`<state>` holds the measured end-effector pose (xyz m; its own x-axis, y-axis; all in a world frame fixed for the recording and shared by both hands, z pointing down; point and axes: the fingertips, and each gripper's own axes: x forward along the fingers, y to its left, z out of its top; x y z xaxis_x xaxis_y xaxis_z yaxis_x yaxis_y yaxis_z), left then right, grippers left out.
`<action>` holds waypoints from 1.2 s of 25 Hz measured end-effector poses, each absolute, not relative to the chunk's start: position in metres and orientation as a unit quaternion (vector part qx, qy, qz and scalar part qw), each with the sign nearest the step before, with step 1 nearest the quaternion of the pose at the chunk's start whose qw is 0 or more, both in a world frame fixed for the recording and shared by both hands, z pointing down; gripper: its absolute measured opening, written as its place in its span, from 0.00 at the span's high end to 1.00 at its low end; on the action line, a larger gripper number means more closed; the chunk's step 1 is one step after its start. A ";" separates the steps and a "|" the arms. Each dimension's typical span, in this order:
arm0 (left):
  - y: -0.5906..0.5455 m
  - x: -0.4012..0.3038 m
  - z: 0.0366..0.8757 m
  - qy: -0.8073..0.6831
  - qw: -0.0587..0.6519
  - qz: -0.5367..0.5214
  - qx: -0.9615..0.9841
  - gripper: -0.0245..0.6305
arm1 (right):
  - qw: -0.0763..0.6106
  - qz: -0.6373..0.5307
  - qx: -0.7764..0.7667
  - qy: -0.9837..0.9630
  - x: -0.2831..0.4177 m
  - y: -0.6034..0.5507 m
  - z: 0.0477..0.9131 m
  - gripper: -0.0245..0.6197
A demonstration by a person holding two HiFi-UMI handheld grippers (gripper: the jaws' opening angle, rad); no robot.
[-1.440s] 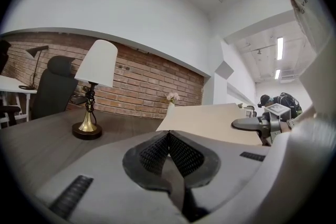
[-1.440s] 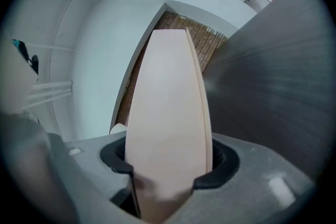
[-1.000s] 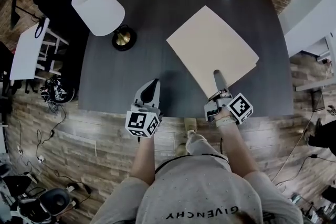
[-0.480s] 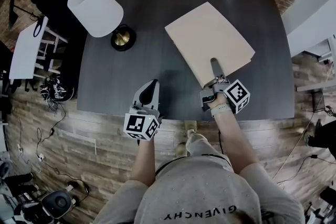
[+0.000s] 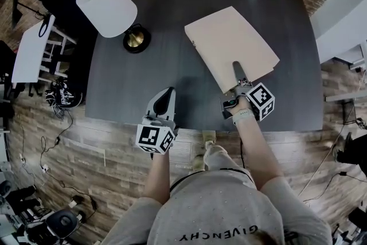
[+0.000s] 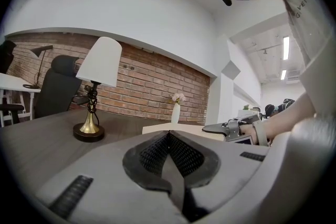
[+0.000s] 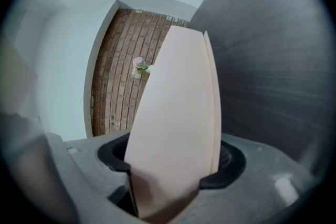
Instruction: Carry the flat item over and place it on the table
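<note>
Fingers (image 5: 238,73) of the right gripper (image 5: 236,66), head view: clamped on the near edge of the flat item (image 5: 229,37), which spreads ahead over the table (image 5: 137,83). Left gripper view: left gripper (image 6: 168,135) closed, empty. Right gripper view: jaws just eased wider, pads touching; likely light, bendy; grip edges.
</note>
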<state>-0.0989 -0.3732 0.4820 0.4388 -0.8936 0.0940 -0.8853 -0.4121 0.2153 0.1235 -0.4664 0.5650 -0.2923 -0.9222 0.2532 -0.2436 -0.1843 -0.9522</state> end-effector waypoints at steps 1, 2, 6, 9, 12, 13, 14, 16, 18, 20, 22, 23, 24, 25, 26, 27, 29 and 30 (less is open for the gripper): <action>-0.373 -0.099 0.482 -0.530 0.117 -0.017 0.840 0.96 | 0.289 -0.568 -0.522 0.567 0.125 -0.467 0.564 0.46; -0.373 -0.099 0.482 -0.530 0.118 -0.017 0.839 0.96 | 0.280 -0.564 -0.529 0.568 0.126 -0.468 0.564 0.44; -0.372 -0.096 0.486 -0.528 0.123 -0.015 0.840 0.96 | 0.237 -0.550 -0.565 0.568 0.130 -0.465 0.567 0.37; -0.372 -0.090 0.487 -0.523 0.124 -0.017 0.843 0.96 | 0.217 -0.549 -0.576 0.566 0.134 -0.462 0.571 0.34; -0.374 -0.086 0.486 -0.519 0.125 -0.019 0.845 0.96 | 0.203 -0.550 -0.582 0.563 0.137 -0.459 0.575 0.32; -0.374 -0.085 0.486 -0.518 0.126 -0.020 0.846 0.96 | 0.197 -0.551 -0.584 0.562 0.138 -0.458 0.577 0.31; -0.375 -0.085 0.486 -0.518 0.126 -0.020 0.846 0.96 | 0.191 -0.551 -0.587 0.562 0.139 -0.456 0.578 0.30; -0.376 -0.084 0.485 -0.517 0.128 -0.022 0.846 0.96 | 0.176 -0.552 -0.593 0.559 0.141 -0.454 0.582 0.28; -0.377 -0.083 0.485 -0.517 0.129 -0.024 0.846 0.96 | 0.162 -0.553 -0.599 0.555 0.143 -0.451 0.585 0.26; -0.377 -0.082 0.485 -0.515 0.129 -0.024 0.847 0.96 | 0.152 -0.557 -0.602 0.551 0.144 -0.449 0.588 0.25; -0.377 -0.082 0.485 -0.514 0.130 -0.024 0.848 0.96 | 0.146 -0.562 -0.603 0.547 0.144 -0.446 0.591 0.25; -0.377 -0.082 0.486 -0.514 0.131 -0.025 0.847 0.96 | 0.143 -0.565 -0.603 0.545 0.144 -0.444 0.593 0.25; -0.376 -0.082 0.486 -0.514 0.133 -0.027 0.847 0.96 | 0.140 -0.568 -0.603 0.542 0.144 -0.442 0.596 0.25; -0.376 -0.083 0.487 -0.514 0.134 -0.028 0.847 0.96 | 0.136 -0.570 -0.603 0.541 0.144 -0.440 0.598 0.25; -0.376 -0.084 0.487 -0.515 0.135 -0.028 0.846 0.96 | 0.132 -0.571 -0.604 0.540 0.144 -0.439 0.599 0.25; -0.376 -0.084 0.487 -0.515 0.135 -0.028 0.846 0.96 | 0.127 -0.571 -0.605 0.540 0.144 -0.438 0.600 0.24; -0.376 -0.085 0.487 -0.516 0.135 -0.029 0.846 0.96 | 0.119 -0.570 -0.607 0.541 0.144 -0.437 0.600 0.24; -0.375 -0.086 0.487 -0.516 0.135 -0.030 0.845 0.96 | 0.115 -0.569 -0.609 0.541 0.144 -0.436 0.600 0.24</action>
<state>-0.0858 -0.3752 0.4869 0.4659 -0.8803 0.0894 -0.8643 -0.4311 0.2591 0.1438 -0.4359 0.6000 -0.2326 -0.7887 0.5691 -0.5277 -0.3892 -0.7550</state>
